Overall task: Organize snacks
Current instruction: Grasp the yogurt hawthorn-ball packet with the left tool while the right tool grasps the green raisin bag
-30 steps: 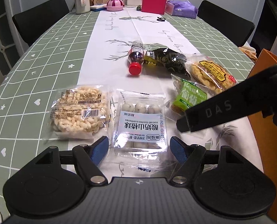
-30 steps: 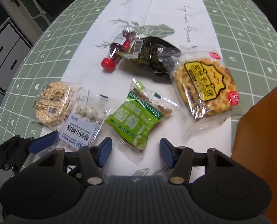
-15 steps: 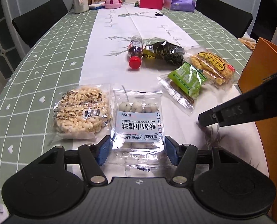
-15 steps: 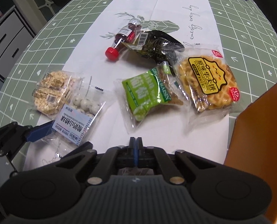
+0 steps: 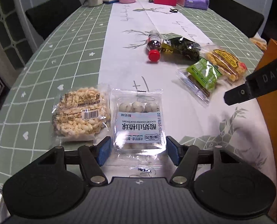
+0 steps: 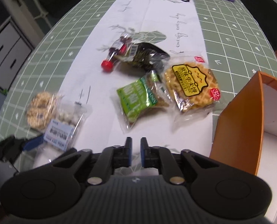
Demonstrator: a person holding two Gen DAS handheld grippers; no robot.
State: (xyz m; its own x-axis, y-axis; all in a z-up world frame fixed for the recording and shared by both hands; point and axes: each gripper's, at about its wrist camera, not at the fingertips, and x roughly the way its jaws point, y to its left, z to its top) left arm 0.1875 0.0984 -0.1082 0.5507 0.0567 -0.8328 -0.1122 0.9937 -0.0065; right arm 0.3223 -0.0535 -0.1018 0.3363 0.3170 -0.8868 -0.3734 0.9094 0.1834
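- In the left wrist view, the left gripper (image 5: 138, 149) is seen spread wide. Its blue pads (image 5: 104, 150) are set on each side of the near end of the yogurt ball pack (image 5: 139, 120), a flat clear bag with round white balls and a pale blue label.
- Just beside that bag, a clear puffed rice pack (image 5: 81, 114) full of bumpy pale grains is laid flat.
- Farther off, a shiny green raisin pack (image 5: 202, 77) is leaned against a waffle pack (image 5: 225, 63). A small bottle (image 5: 154, 45) with a red cap is laid on its side next to a dark crinkly pack (image 5: 181, 47).
- The table (image 5: 60, 56) is covered by a green cloth with white squares and a white strip down the middle. Black chairs (image 5: 52, 13) are placed around it.
- In the right wrist view, the right gripper (image 6: 136, 155) is almost pressed together, with only a thin gap, and nothing is held in it.
- An orange box (image 6: 237, 127) with a white inside is stood at the right, near the waffle pack.
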